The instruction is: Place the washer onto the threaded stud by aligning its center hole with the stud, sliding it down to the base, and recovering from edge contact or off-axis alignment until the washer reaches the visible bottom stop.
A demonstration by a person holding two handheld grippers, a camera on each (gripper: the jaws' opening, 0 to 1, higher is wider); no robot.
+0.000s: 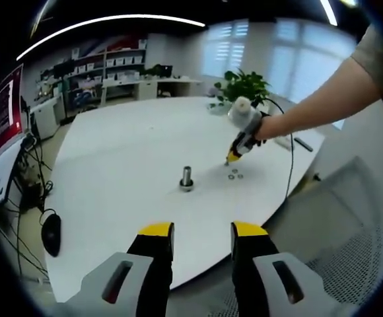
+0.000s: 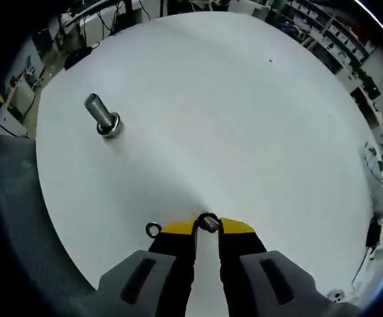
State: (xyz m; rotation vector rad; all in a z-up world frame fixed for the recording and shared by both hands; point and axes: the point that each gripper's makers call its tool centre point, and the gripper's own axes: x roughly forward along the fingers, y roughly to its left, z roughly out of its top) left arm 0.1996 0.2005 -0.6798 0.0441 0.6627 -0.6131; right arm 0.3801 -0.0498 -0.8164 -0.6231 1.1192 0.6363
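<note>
The right gripper [image 2: 207,226] has its yellow-tipped jaws nearly closed, pinching a washer [image 2: 208,221] at their tips, low over the white table [image 2: 244,119]. A second washer [image 2: 153,230] lies just left of those tips, and the stud [image 2: 102,114] stands well ahead to the left. The left gripper [image 1: 201,232] hangs open and empty off the table's edge, the stud [image 1: 187,177] ahead of it.

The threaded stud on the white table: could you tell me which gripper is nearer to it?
Right, I'd judge. The right gripper is down at the table beside the threaded stud, its jaws closed on a washer. The left gripper hangs back at the table edge.
</note>
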